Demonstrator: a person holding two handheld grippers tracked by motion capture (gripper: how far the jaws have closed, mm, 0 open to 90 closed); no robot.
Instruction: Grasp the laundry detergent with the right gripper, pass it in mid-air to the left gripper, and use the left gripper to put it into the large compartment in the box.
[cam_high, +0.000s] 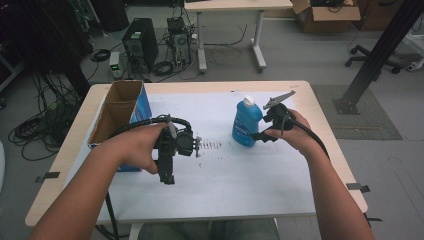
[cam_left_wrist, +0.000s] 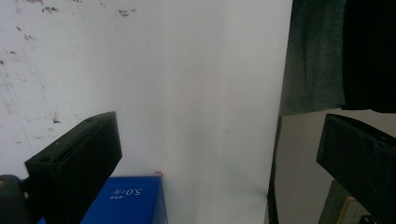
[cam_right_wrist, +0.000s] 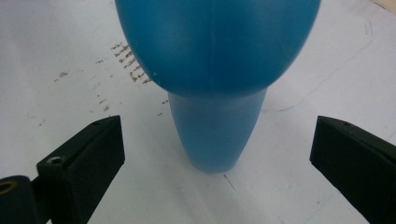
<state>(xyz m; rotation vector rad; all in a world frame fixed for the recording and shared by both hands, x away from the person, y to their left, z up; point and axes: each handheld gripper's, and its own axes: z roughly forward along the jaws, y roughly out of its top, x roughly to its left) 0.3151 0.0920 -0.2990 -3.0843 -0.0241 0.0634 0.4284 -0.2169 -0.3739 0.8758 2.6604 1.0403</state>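
Item: blue bottle (cam_high: 246, 123), white cap, standing upright on the white sheet (cam_high: 235, 175) that covers the table (cam_high: 320, 117). Position: directly ahead of the right tool (cam_high: 259, 135), whose jaw tips sit at the bottle's lower body. In the right gripper view the bottle (cam_right_wrist: 217, 70) rises between the two black jaws, which stand wide apart to either side of it with clear gaps; neither jaw touches it. The bottle's base meets the sheet just beyond the jaw tips.

Item: right tool, held in the person's right hand (cam_high: 295, 132), grey three-cornered plate on top, cable trailing back along the forearm. State: jaws apart, nothing gripped.

Item: left tool (cam_high: 167, 176), held in the person's left hand (cam_high: 137, 147), pointed down and toward the person's edge of the table, well apart from the bottle. State: in the left gripper view the jaws stand wide apart over bare white sheet (cam_left_wrist: 187, 93), holding nothing.

Item: cardboard box (cam_high: 116, 111) with blue side panel, open at the top, lying beside the left hand on the side away from the bottle. A blue printed corner of it (cam_left_wrist: 130, 198) shows just by one jaw in the left gripper view.

Item: row of small dark marks (cam_high: 210, 145) on the sheet, between the two tools.
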